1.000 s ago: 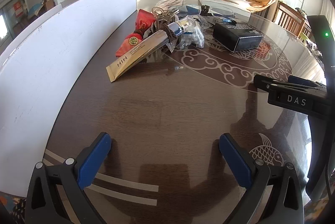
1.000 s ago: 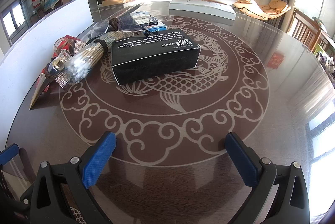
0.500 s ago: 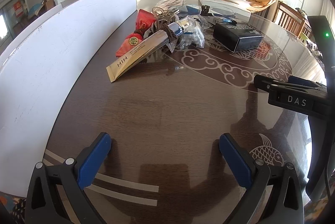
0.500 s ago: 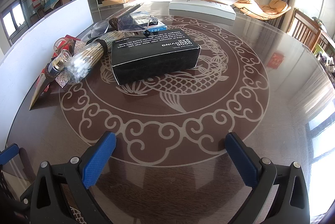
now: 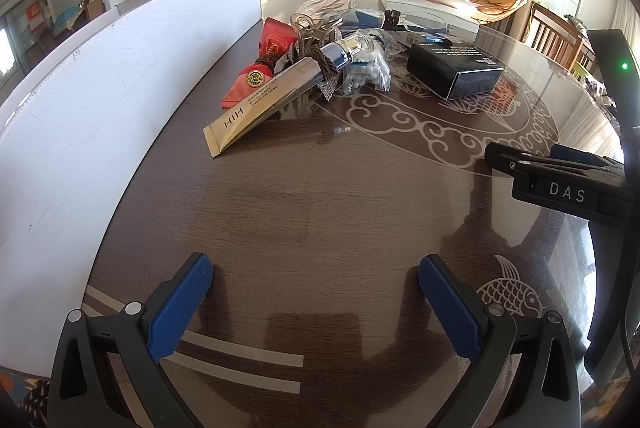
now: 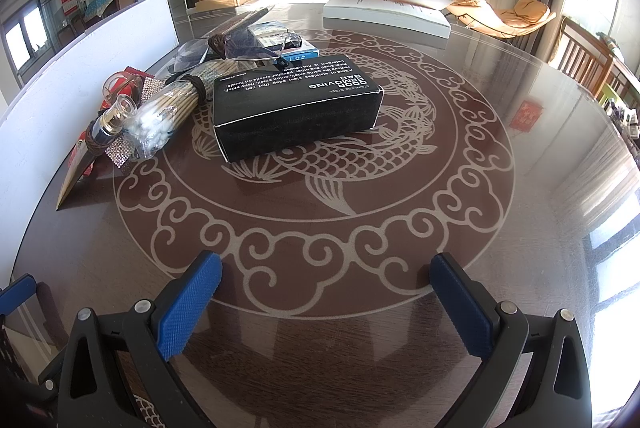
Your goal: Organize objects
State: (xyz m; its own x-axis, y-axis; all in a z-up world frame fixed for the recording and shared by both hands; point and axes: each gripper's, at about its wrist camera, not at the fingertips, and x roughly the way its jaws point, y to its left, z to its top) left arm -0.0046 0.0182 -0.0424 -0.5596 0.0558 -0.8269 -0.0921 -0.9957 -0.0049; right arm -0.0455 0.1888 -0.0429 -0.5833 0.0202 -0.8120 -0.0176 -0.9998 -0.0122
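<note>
A pile of small objects lies on the round glass-topped table [image 5: 320, 212]: a gold cream tube [image 5: 264, 104], red packets [image 5: 276, 40], a bag of cotton swabs [image 6: 160, 120] and a black box [image 6: 296, 112], also in the left wrist view [image 5: 454, 68]. My left gripper [image 5: 316, 292] is open and empty, low over the table, well short of the tube. My right gripper [image 6: 326, 292] is open and empty, short of the black box. It shows from the side in the left wrist view [image 5: 560, 180].
A long white board [image 5: 100, 100] stands along the table's left side. A white flat box [image 6: 384, 8] lies at the far edge. More small packets and glasses [image 6: 276, 44] lie behind the black box. Wooden chairs [image 6: 588, 56] stand at the right.
</note>
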